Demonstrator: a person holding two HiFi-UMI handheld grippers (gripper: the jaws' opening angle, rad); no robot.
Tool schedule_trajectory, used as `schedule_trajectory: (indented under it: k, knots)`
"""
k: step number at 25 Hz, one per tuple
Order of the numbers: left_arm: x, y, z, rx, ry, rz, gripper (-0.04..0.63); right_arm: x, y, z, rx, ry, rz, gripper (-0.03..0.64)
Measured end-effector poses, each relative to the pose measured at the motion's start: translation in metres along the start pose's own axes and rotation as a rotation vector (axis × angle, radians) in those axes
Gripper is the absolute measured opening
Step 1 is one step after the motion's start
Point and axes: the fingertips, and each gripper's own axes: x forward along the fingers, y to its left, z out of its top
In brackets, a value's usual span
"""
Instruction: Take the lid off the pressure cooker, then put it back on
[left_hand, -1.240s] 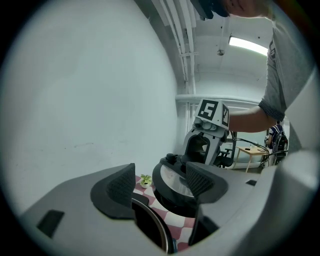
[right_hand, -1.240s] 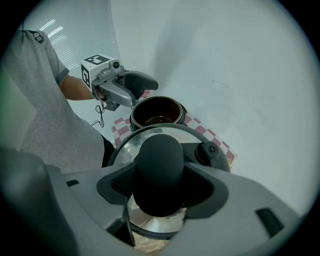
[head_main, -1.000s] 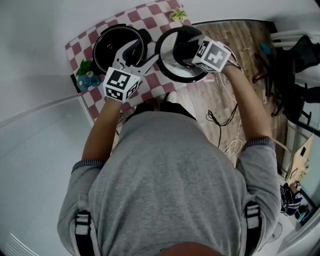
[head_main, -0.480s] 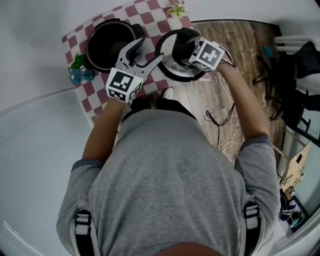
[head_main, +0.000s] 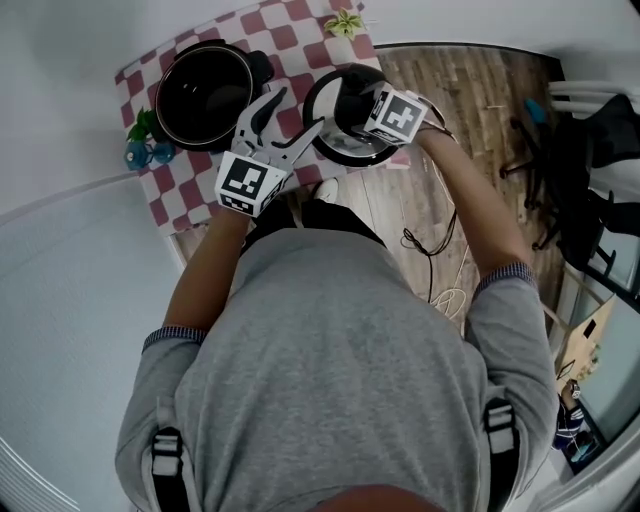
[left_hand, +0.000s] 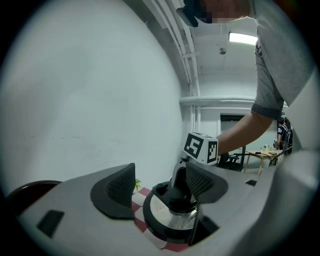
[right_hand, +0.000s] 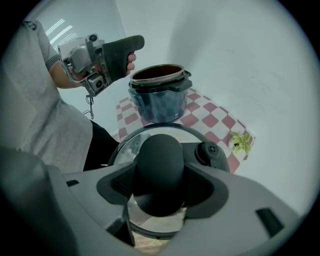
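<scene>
Right gripper (right_hand: 160, 182) fingers clamp the lid (head_main: 325, 135) by its knob (right_hand: 159, 160); left gripper (left_hand: 159, 185) fingers stand wide, empty. Keep the lid level, fully over the counter (head_main: 300, 30).

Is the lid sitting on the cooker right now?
No, the cooker stands open while the right gripper holds the lid by its knob beside it.

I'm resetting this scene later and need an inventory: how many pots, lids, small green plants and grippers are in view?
Pot: 1
Lid: 1
Small green plants: 2
Grippers: 2 (left gripper, right gripper)
Total: 6
</scene>
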Motion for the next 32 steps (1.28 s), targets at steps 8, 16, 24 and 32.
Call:
schedule_trajectory:
  k: [8, 16, 24, 32]
  knots:
    - [0.016, -0.008, -0.02, -0.003, -0.022, 0.013, 0.336, 0.038, -0.007, -0.004, -0.06, 0.016, 0.034, 0.293]
    - [0.022, -0.003, -0.024, -0.018, -0.038, 0.032, 0.336, 0.079, -0.018, -0.019, -0.116, 0.057, 0.044, 0.293]
    - [0.019, 0.004, -0.02, -0.02, -0.032, 0.04, 0.336, 0.098, -0.016, -0.028, -0.156, 0.077, 0.051, 0.293]
    - [0.015, 0.008, -0.018, -0.021, -0.032, 0.04, 0.336, 0.104, -0.016, -0.038, -0.195, 0.106, 0.004, 0.301]
